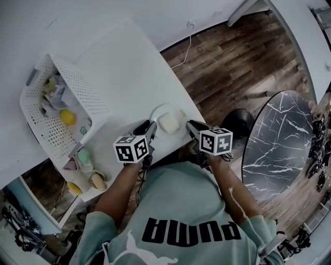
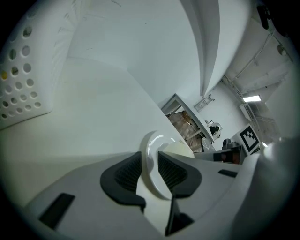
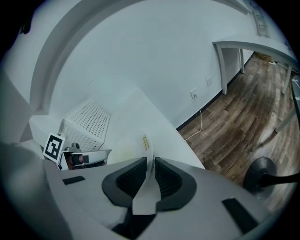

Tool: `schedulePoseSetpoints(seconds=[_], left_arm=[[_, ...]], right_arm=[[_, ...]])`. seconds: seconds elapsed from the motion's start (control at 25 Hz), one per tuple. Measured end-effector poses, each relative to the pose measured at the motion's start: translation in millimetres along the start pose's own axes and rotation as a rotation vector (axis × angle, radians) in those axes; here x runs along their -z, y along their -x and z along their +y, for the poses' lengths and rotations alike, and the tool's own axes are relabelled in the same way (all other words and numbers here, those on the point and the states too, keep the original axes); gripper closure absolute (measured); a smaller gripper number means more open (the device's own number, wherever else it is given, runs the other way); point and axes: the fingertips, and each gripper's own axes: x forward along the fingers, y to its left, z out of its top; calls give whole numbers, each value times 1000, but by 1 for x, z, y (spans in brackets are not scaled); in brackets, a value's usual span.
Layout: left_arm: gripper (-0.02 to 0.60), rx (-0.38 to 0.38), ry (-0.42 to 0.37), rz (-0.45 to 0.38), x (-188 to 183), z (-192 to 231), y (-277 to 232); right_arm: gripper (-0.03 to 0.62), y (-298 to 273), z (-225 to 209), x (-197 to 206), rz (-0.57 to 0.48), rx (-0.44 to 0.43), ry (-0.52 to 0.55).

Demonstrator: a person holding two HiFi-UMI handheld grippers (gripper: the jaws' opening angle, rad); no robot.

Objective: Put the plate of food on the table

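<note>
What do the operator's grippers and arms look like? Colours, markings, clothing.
The left gripper and the right gripper both have pale grey plastic bodies with black ribbed pads. Each carries a cube with black-and-white square markers. The person wears a short-sleeved mint T-shirt with black lettering and a white animal logo.

Indoor room, plainly furnished; whether a home or a studio cannot be told. Indicators: dark wood-plank floor point(image 1: 232, 62); bare white wall point(image 1: 103, 13) with a socket point(image 3: 193, 94) and a trailing cable point(image 3: 200, 114); white table point(image 1: 124, 72) set against the wall; perforated white basket point(image 1: 85, 90) holding small coloured items; round marble-patterned table point(image 1: 279, 145) nearby.
</note>
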Motion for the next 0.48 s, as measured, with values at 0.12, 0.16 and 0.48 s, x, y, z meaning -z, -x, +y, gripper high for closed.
schedulePoseSetpoints(seconds=[0.12, 0.16, 0.48], left_arm=[[476, 26, 25, 8, 0, -3, -4], [483, 30, 38, 9, 0, -4, -5], [528, 31, 136, 10, 0, 3, -5]], right_arm=[[551, -2, 0, 0, 2, -14, -26], [551, -2, 0, 0, 2, -18, -36], [551, -3, 1, 0, 8, -5, -48]])
